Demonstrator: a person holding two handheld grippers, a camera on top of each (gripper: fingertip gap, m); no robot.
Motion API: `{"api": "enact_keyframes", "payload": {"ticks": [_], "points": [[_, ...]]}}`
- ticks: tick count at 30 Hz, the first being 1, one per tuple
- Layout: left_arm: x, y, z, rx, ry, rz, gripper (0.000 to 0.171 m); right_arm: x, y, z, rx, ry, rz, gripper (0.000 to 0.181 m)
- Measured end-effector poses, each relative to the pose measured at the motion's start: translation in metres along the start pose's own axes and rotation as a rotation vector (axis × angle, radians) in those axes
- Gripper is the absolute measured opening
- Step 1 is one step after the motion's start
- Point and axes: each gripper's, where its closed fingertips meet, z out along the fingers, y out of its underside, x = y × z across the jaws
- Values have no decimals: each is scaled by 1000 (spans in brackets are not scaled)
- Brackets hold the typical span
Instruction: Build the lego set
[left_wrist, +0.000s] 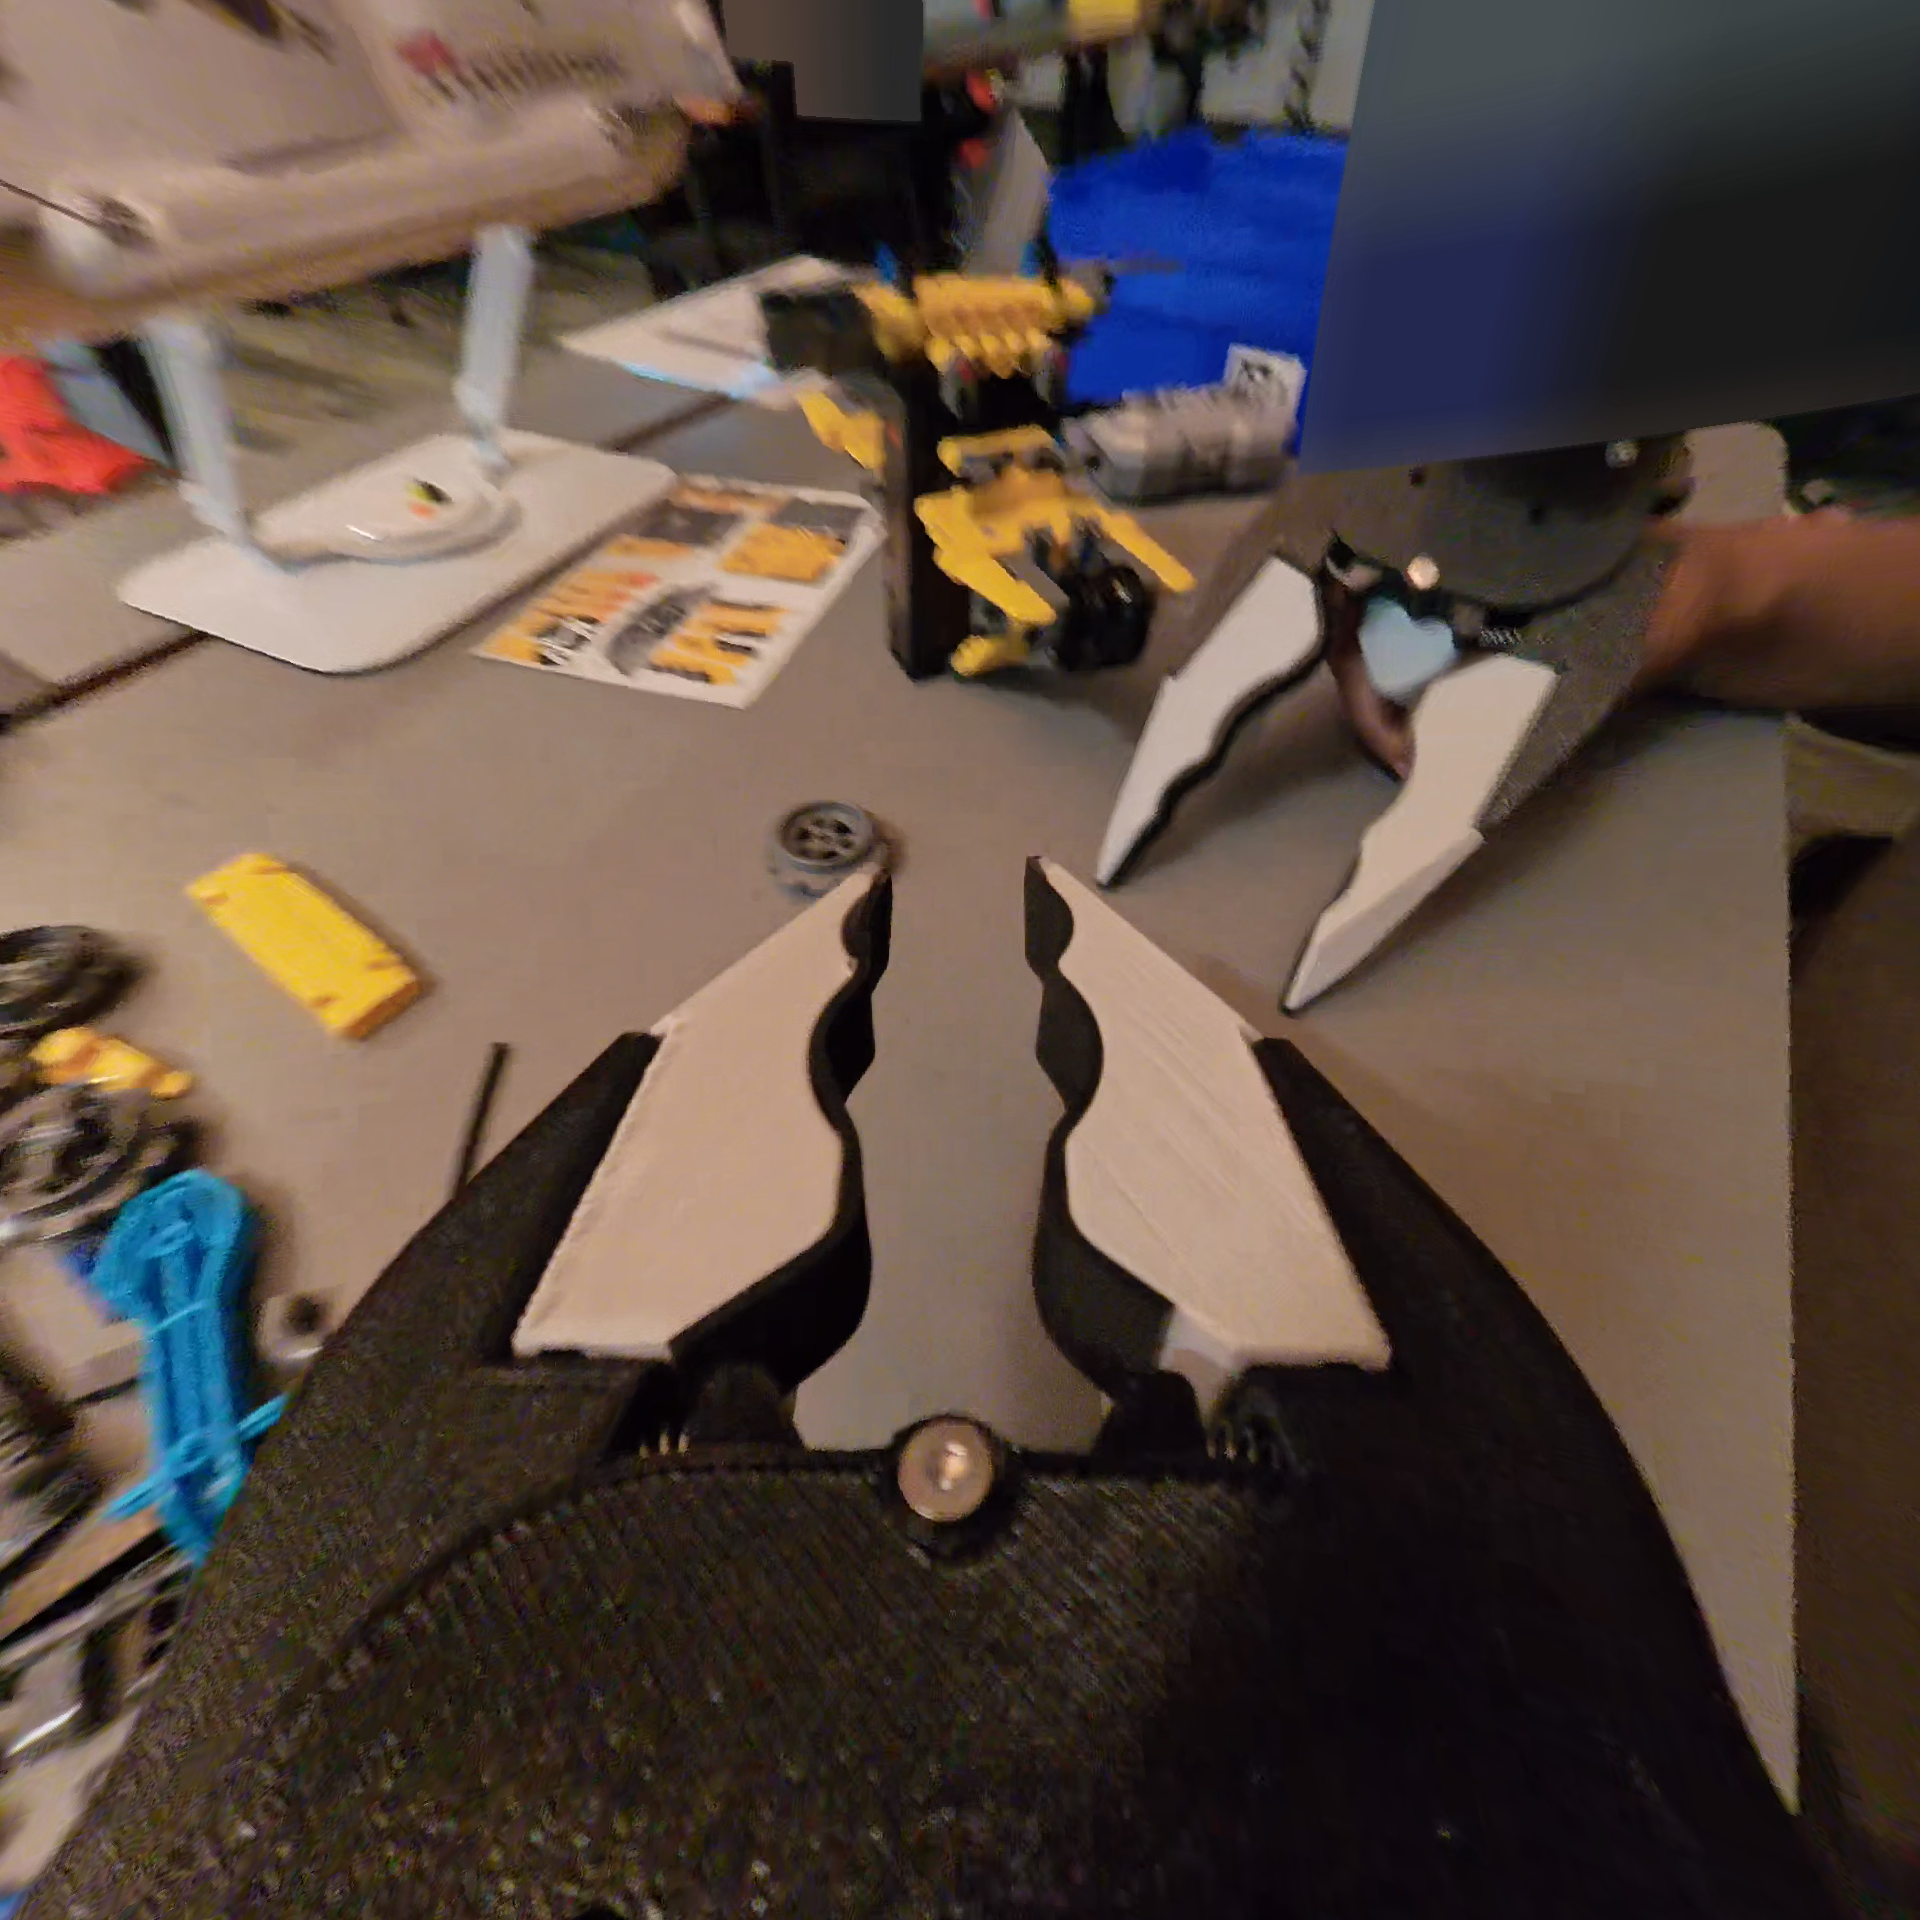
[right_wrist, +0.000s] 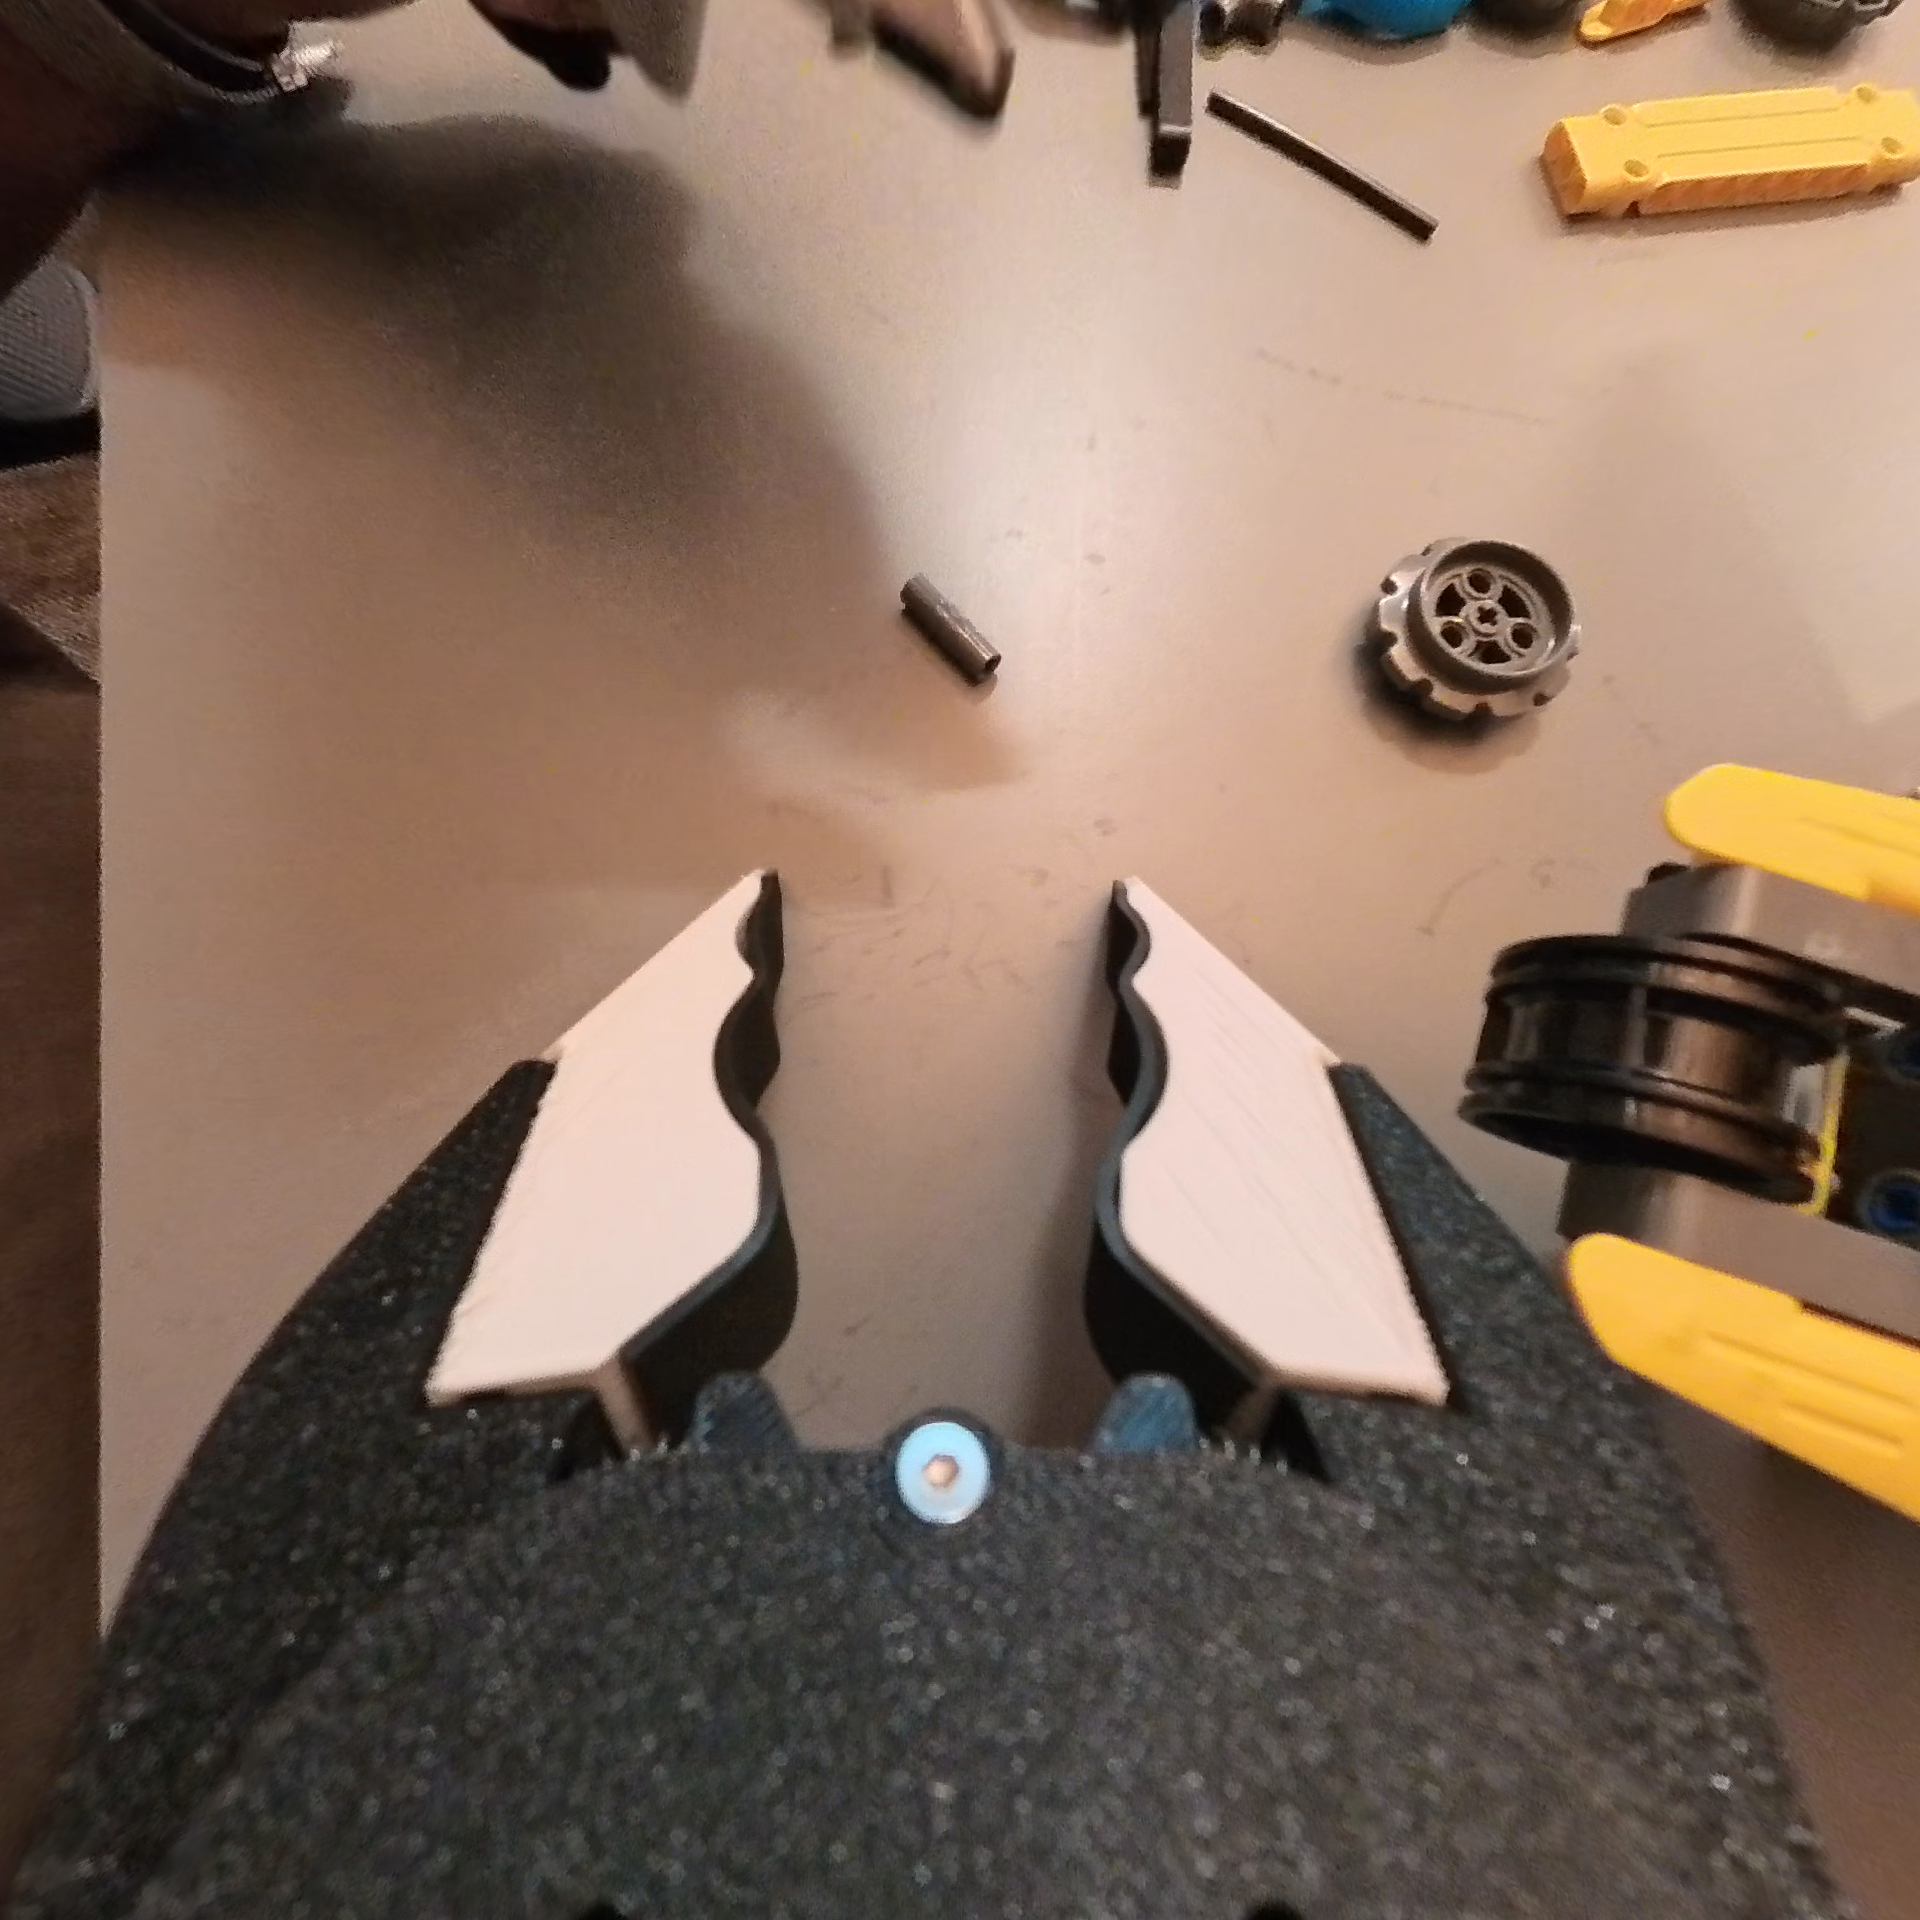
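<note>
Left wrist view: left gripper (left_wrist: 958, 873) jaws spread, empty; small grey wheel (left_wrist: 829, 847) just beyond left fingertip. Right gripper (right_wrist: 945, 894) jaws spread, empty, above grey table (right_wrist: 416, 831); short dark pin (right_wrist: 950, 644) ahead, clear of tips.

Pale frame (left_wrist: 312, 135) top left motion-blurred, kind unclear. Left-edge parts pile (left_wrist: 83, 1164) smeared, cropped. Yellow-black model (right_wrist: 1745, 1101) cut by right edge. Hand (right_wrist: 125, 73) cropped at corner.
</note>
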Motion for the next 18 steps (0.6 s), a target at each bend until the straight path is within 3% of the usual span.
{"api": "enact_keyframes", "payload": {"ticks": [4, 8, 10, 14, 18], "points": [[-26, -19, -32, 152, -111, -63, 22, 3, -3, -3, 24, 29, -12, 50], [-26, -32, -71, 335, -45, -183, 18, 1, -14, -7, 88, 18, -10, 43], [-30, -29, -89, 417, -67, -229, 7, -2, -18, -7, 110, 2, -6, 39], [-50, -23, -114, 500, -198, -304, 0, 3, -25, -7, 144, 44, -8, 31], [-58, -16, -110, 486, -163, -382, 1, 9, -33, -8, 184, 68, 8, 24]]}}
